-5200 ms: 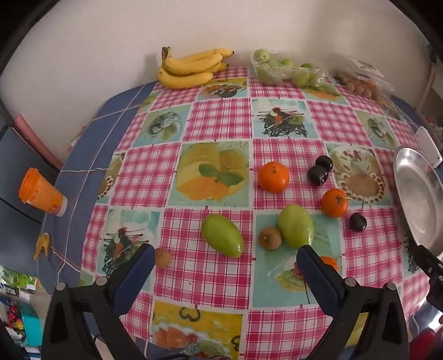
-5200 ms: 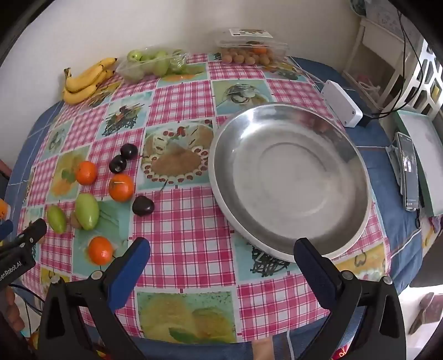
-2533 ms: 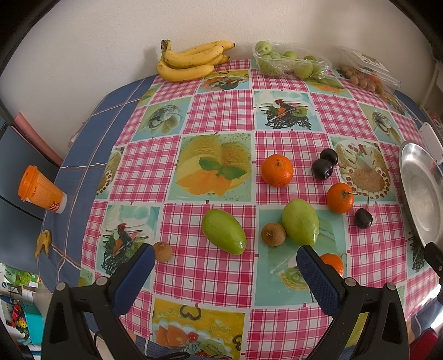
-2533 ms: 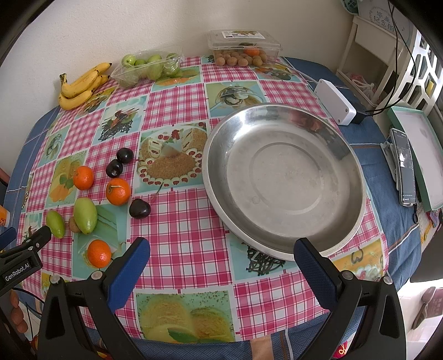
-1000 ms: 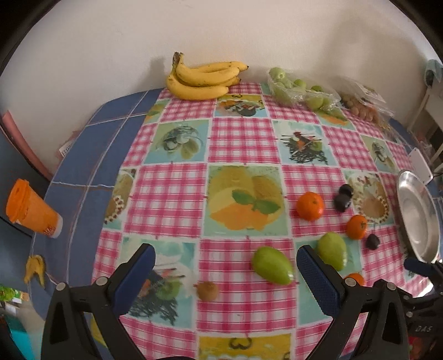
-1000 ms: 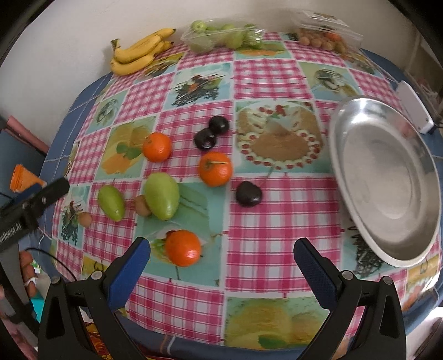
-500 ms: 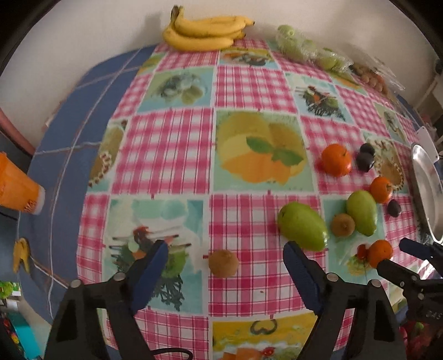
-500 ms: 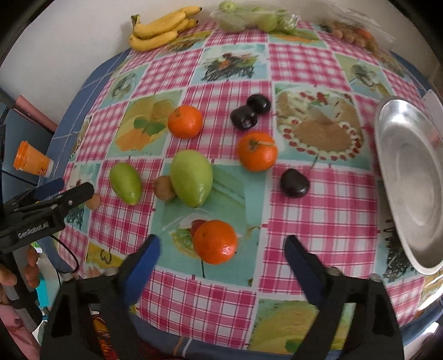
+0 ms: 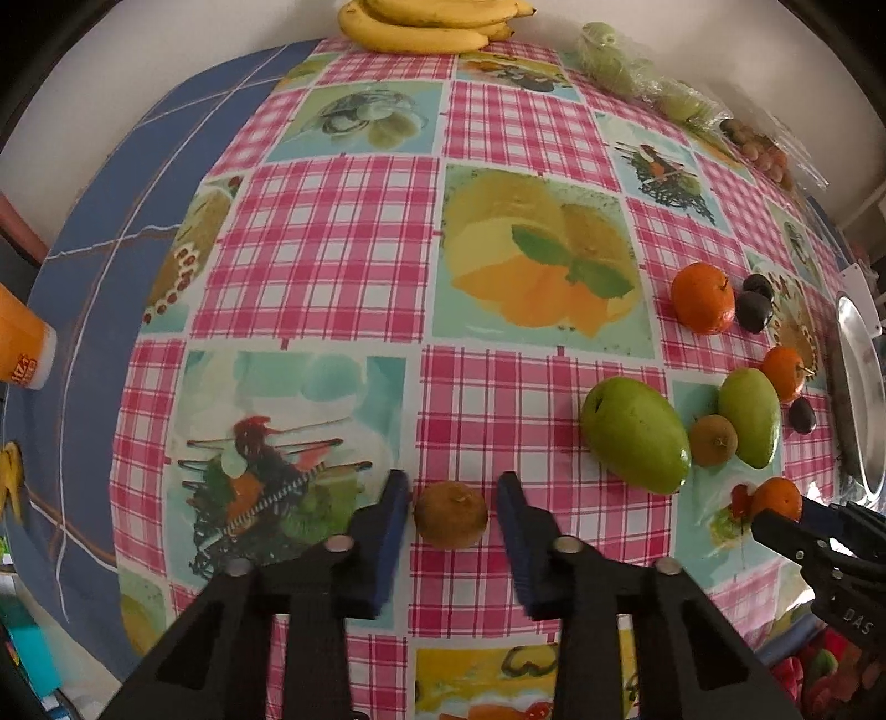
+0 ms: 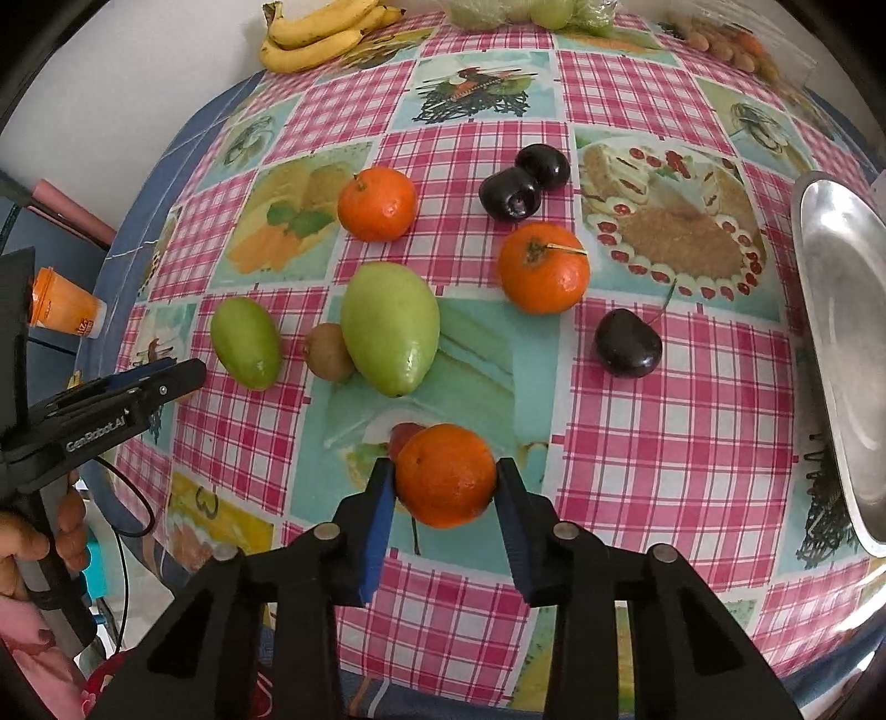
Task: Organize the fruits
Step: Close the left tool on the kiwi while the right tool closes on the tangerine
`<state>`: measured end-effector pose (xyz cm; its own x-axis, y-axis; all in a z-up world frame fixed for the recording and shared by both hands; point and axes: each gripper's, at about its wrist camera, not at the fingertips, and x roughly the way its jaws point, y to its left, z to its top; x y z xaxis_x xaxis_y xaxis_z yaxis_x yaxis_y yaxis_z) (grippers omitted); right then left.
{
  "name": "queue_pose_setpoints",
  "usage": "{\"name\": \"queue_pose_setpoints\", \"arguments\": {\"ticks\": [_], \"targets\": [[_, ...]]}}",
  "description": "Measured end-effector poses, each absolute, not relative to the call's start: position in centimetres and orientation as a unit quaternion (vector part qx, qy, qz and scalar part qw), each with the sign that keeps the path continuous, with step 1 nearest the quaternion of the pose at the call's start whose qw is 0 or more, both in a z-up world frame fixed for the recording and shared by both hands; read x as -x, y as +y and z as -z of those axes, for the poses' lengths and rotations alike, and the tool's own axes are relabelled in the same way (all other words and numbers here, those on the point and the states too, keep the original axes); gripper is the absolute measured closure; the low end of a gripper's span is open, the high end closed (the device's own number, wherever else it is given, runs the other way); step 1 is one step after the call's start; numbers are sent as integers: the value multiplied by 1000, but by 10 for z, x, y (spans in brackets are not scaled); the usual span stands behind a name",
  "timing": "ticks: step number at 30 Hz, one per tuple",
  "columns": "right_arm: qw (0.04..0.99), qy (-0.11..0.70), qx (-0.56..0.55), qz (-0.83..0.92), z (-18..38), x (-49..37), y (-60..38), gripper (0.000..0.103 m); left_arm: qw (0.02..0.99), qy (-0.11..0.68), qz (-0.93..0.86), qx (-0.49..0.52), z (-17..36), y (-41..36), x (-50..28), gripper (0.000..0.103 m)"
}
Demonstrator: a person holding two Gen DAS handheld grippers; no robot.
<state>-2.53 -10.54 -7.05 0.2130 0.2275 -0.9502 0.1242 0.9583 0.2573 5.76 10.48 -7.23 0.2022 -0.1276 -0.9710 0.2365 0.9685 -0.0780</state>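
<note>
A small brown kiwi-like fruit lies on the checked tablecloth between the blue pads of my left gripper, which is shut on it from above. The jaws of my right gripper are closing on a tangerine, and both pads touch its sides. Further back lie two green mangoes, another brown fruit, two more tangerines and three dark cherries. The steel plate sits at the right edge.
Bananas, a bag of green fruit and a clear box of small fruit line the far edge by the wall. An orange cup stands off the table at left. A hand holds the left gripper's handle.
Both grippers have sunk toward the table and their jaws have come together, the left around the small brown fruit, the right around the nearest tangerine.
</note>
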Motion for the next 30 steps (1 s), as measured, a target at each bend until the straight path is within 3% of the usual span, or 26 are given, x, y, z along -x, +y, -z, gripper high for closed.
{"name": "queue_pose_setpoints", "arguments": {"ticks": [19, 30], "targets": [[816, 555, -157, -34, 11, 30, -124, 66, 821, 559, 112, -15, -8, 78, -60, 75], [821, 546, -164, 21, 3, 11, -162, 66, 818, 565, 109, 18, -8, 13, -66, 75]]}}
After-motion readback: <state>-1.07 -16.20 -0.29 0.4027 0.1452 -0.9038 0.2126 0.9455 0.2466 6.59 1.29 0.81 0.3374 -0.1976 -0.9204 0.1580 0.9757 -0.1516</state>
